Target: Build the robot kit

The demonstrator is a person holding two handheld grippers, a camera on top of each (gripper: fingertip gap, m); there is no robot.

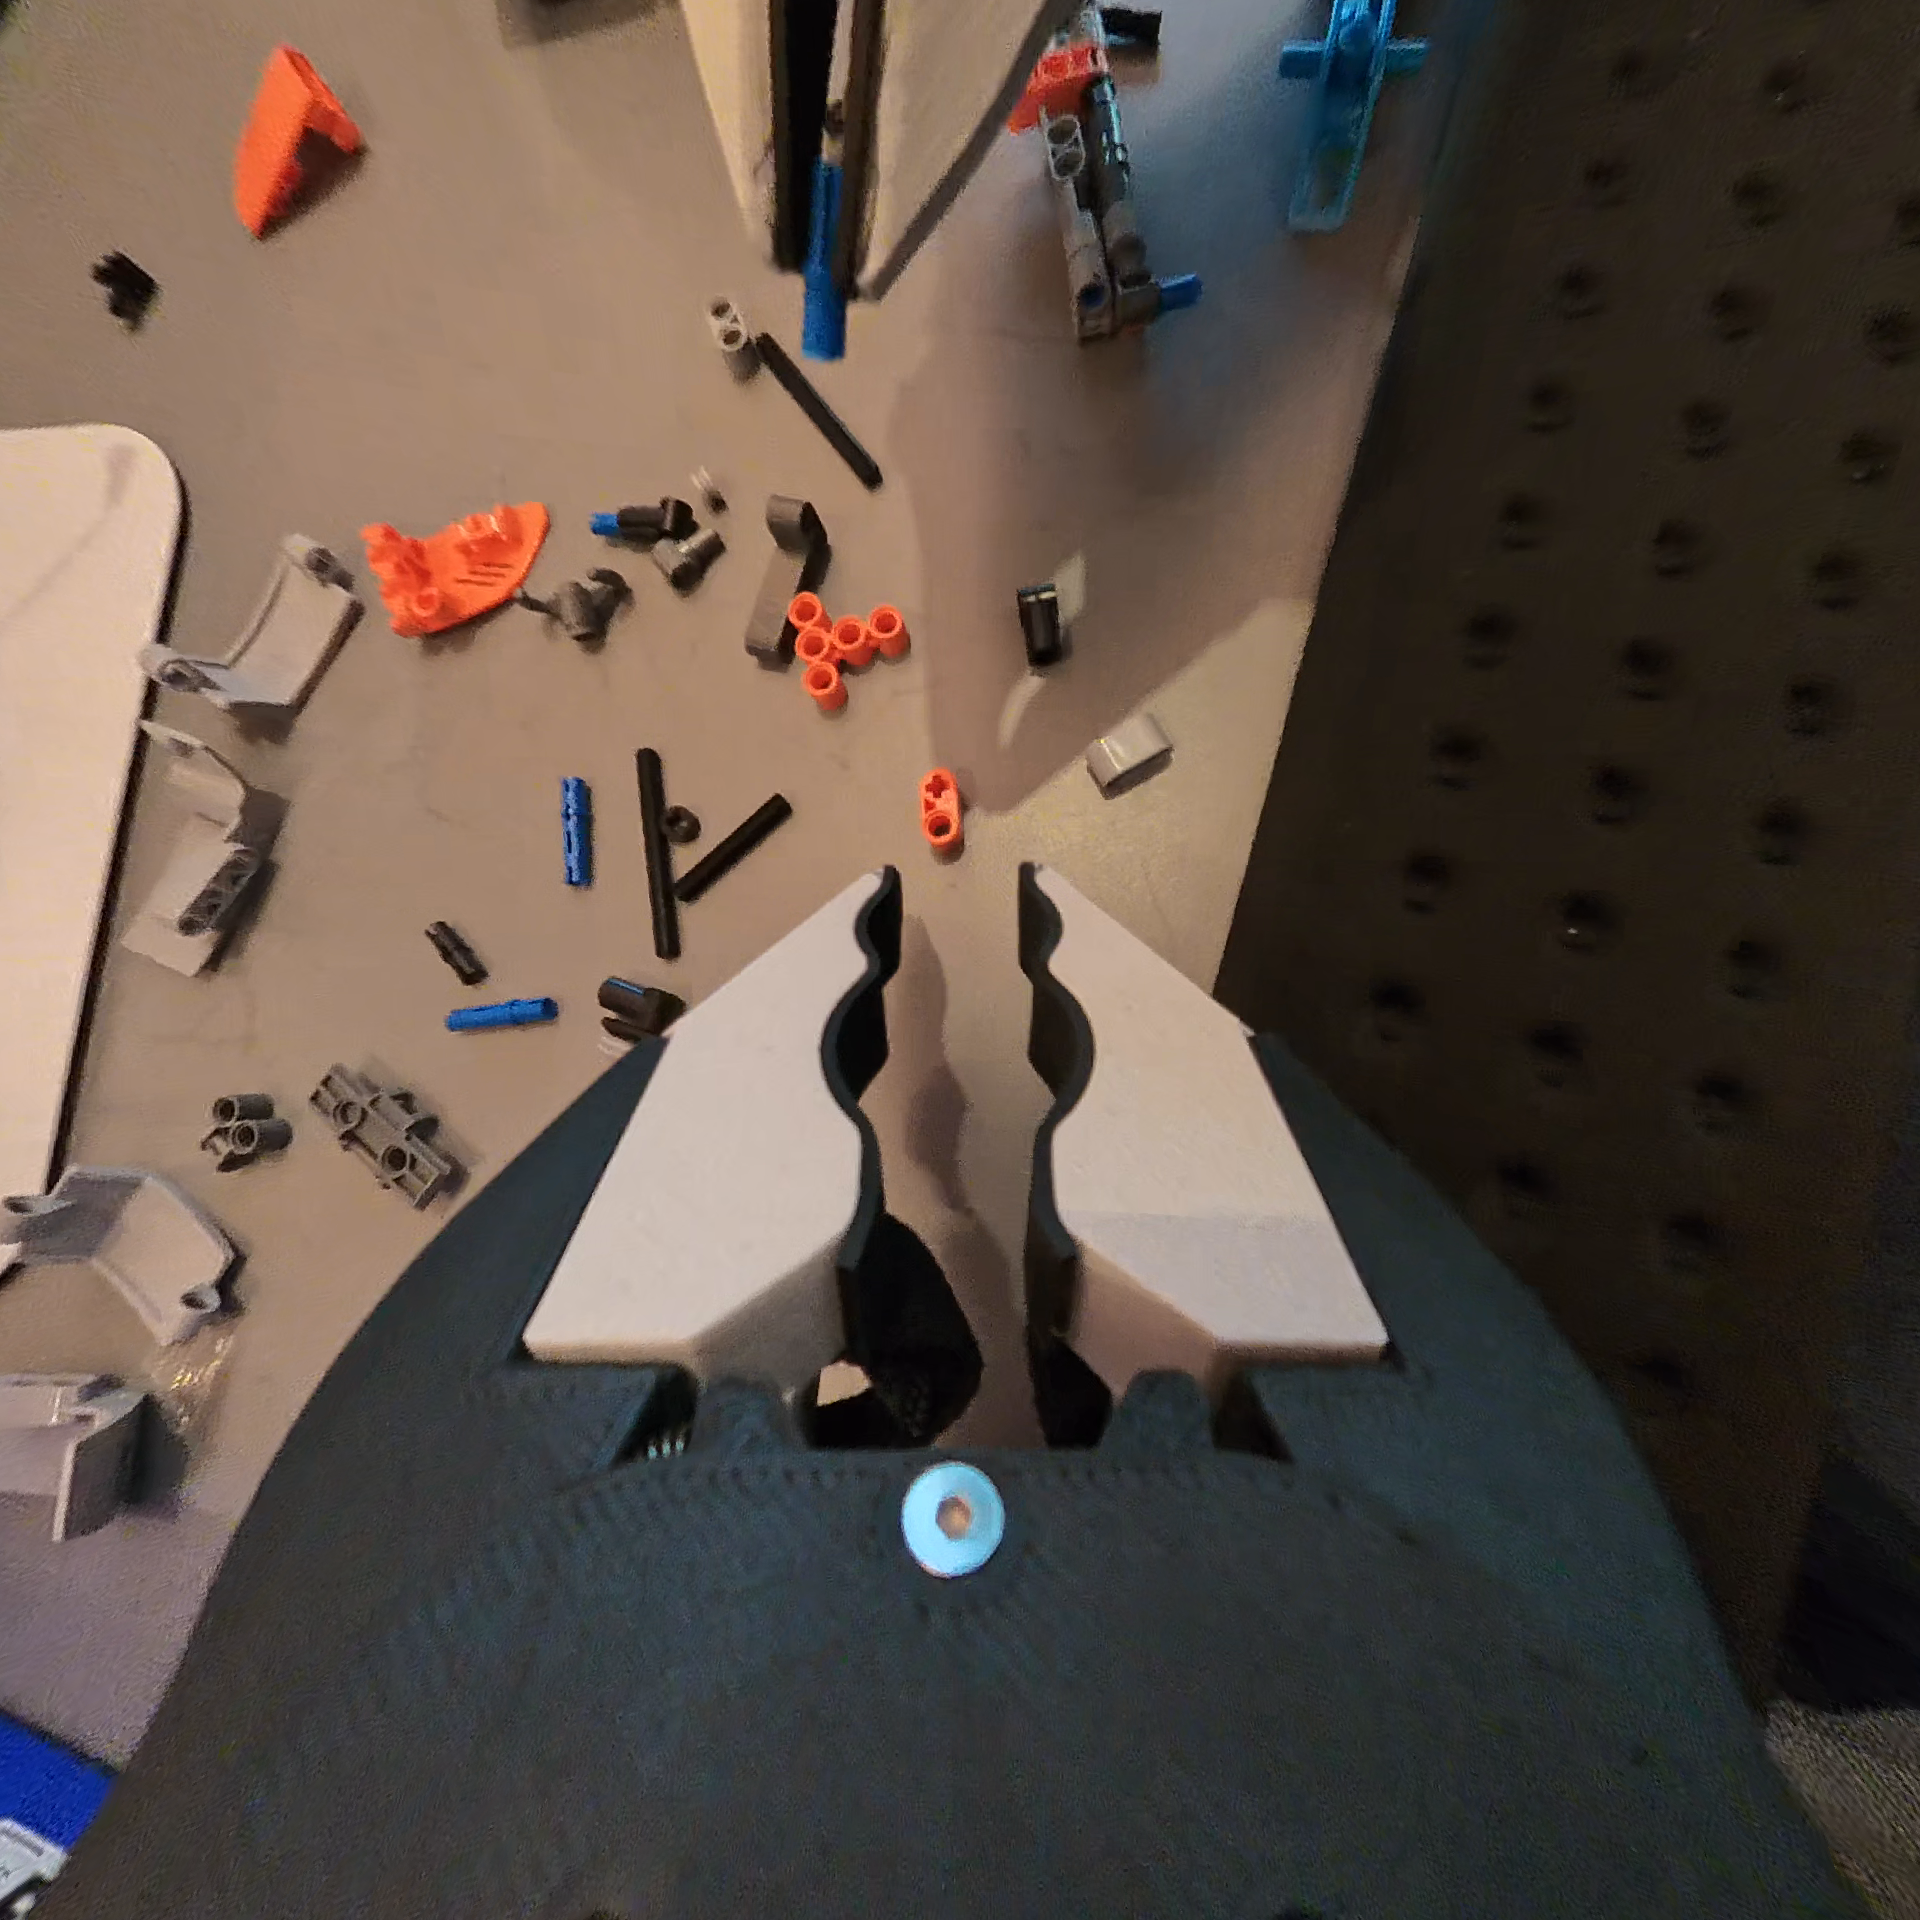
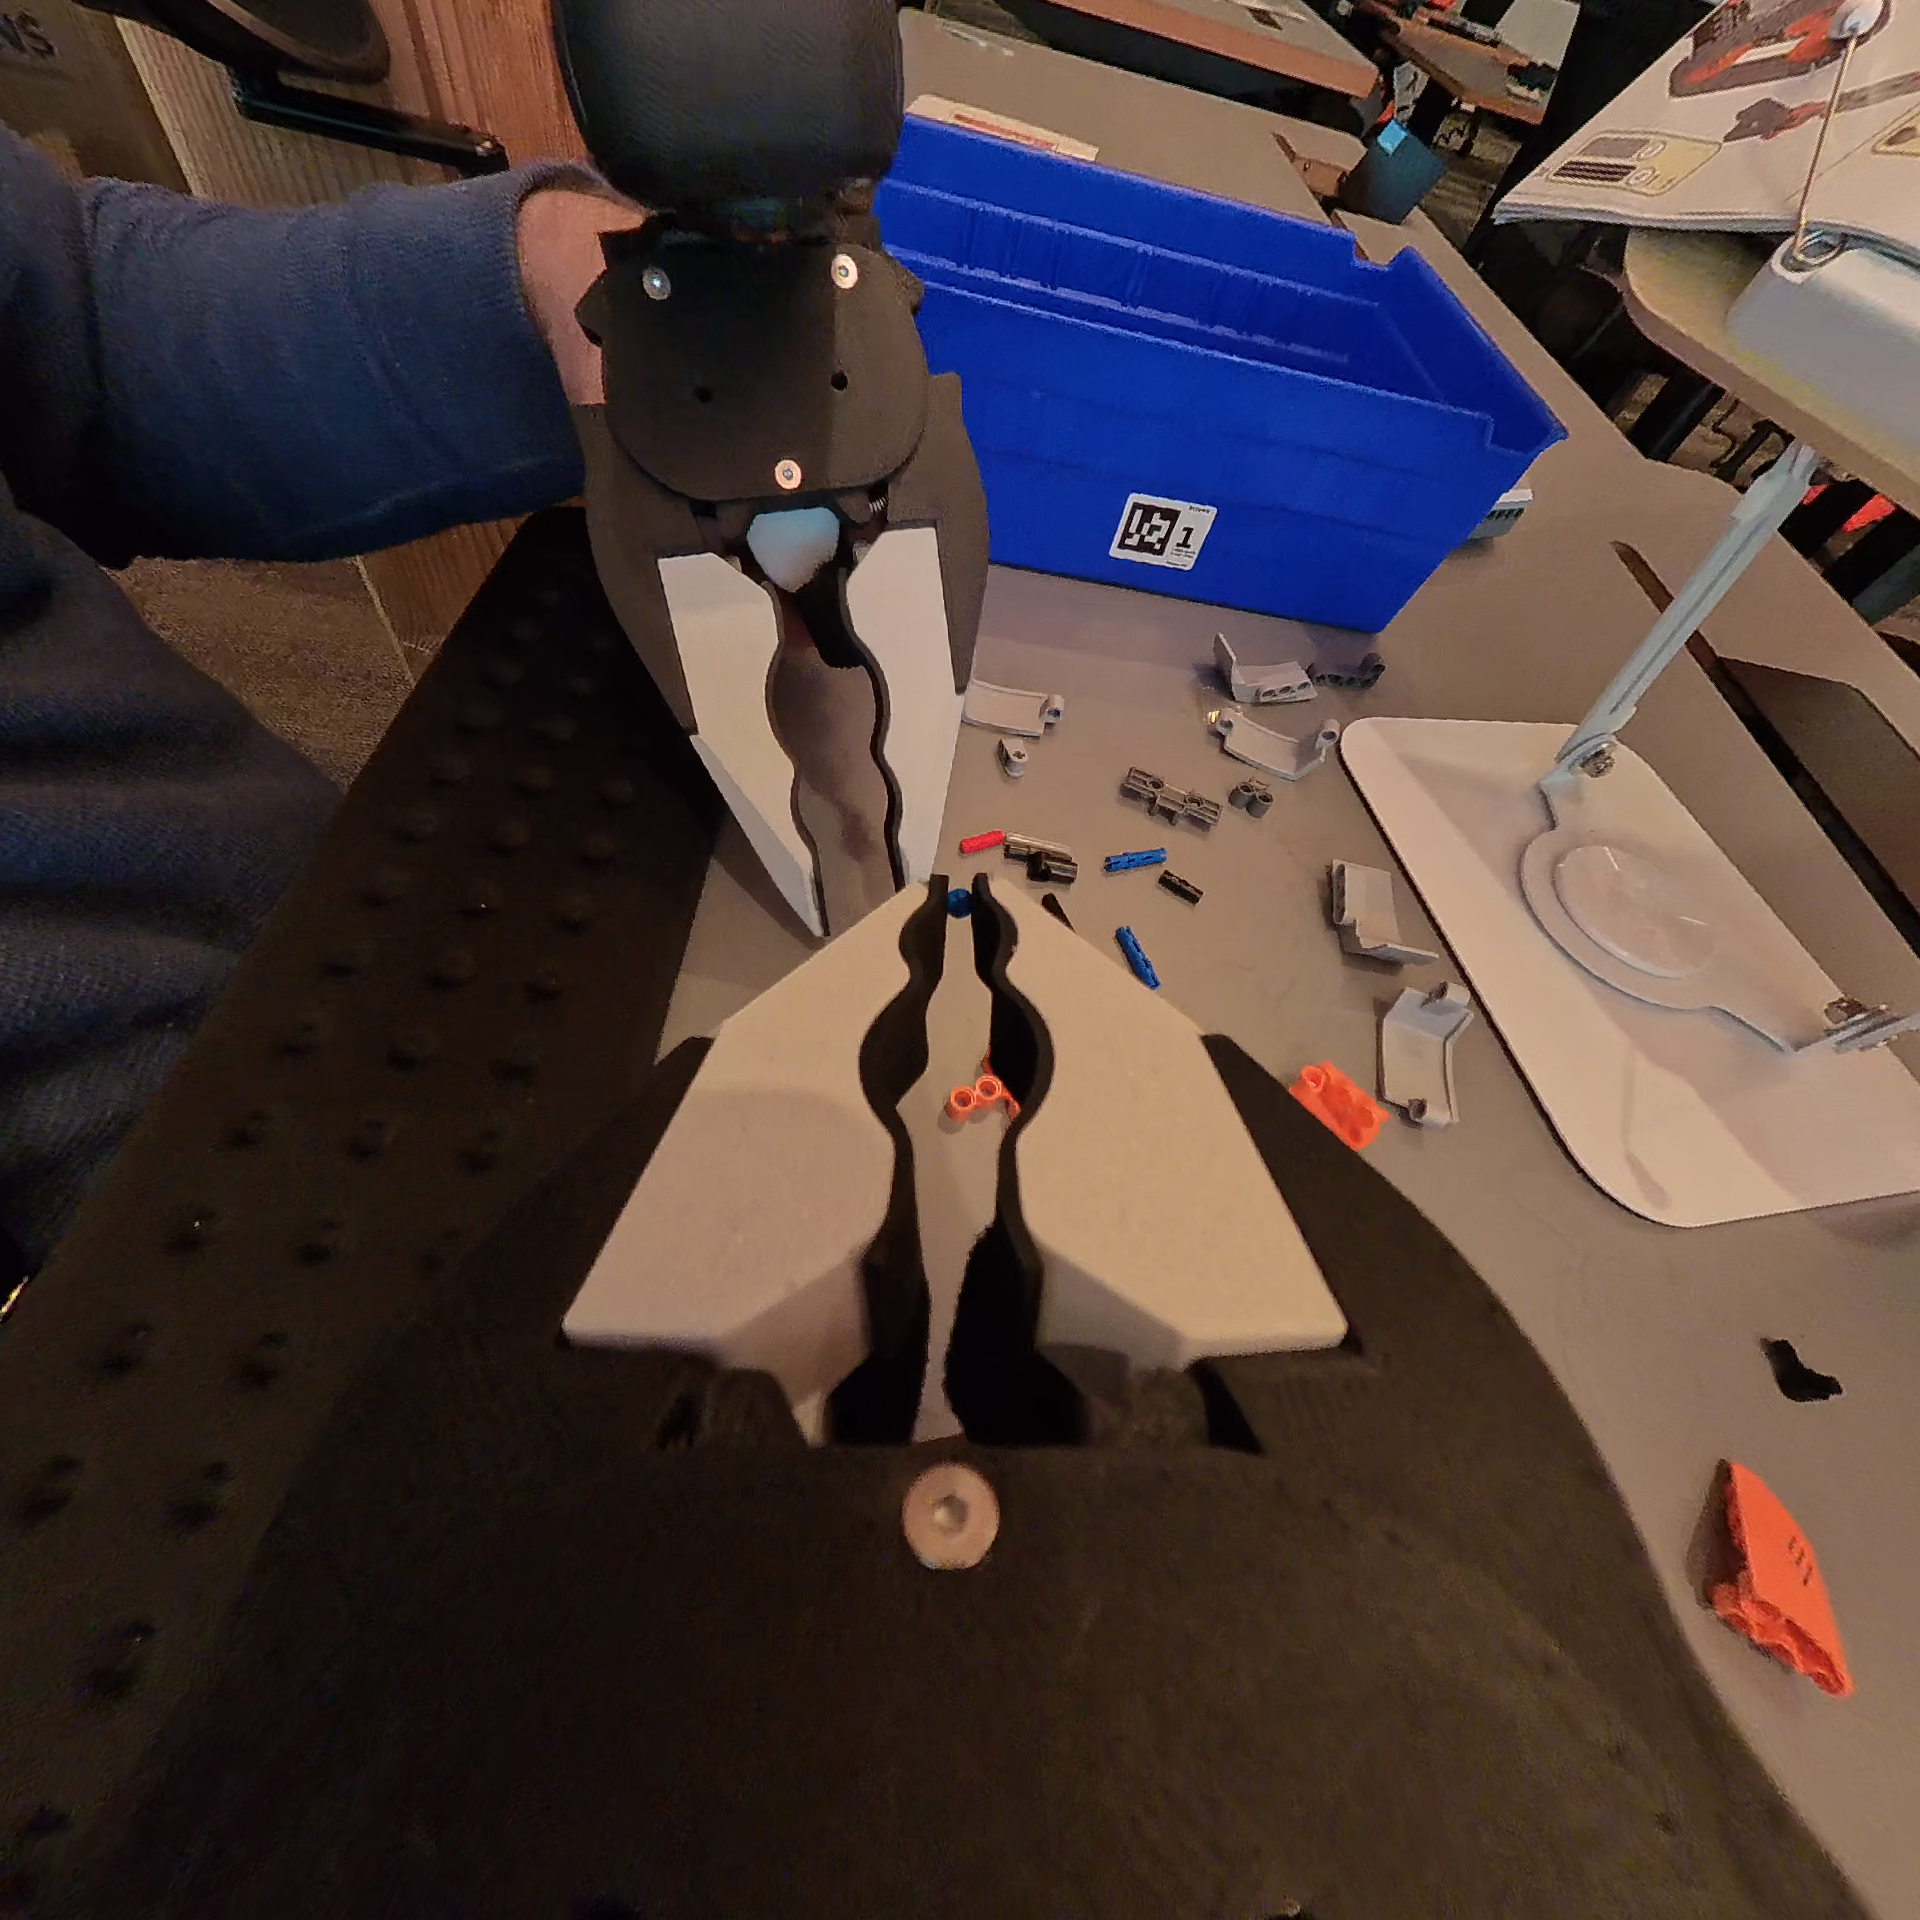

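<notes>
My left gripper (image 1: 961,883) is open and empty, low over a grey table (image 1: 520,343), beside the edge of a black perforated mat (image 1: 1610,831). An orange two-hole connector (image 1: 940,808) lies just ahead of its tips and a small grey piece (image 1: 1127,753) lies to their right. My right gripper (image 2: 961,894) is shut on a small blue pin (image 2: 958,902) at its tips. The left wrist view shows that pin (image 1: 823,301) sticking out of the right gripper's fingers. The two grippers point at each other, tips close, with the left gripper (image 2: 862,904) just beyond the pin.
Loose black, blue, grey and orange toy parts are scattered over the table, among them an orange cross piece (image 1: 847,644) and a black axle (image 1: 657,852). A blue bin (image 2: 1195,416) stands behind, a white stand base (image 2: 1662,987) on the right, a part-built assembly (image 1: 1101,208) farther off. My hands' fingertips stand some 9 centimeters from each other. My left gripper's tips are some 6 centimeters from the orange cross piece (image 1: 847,644).
</notes>
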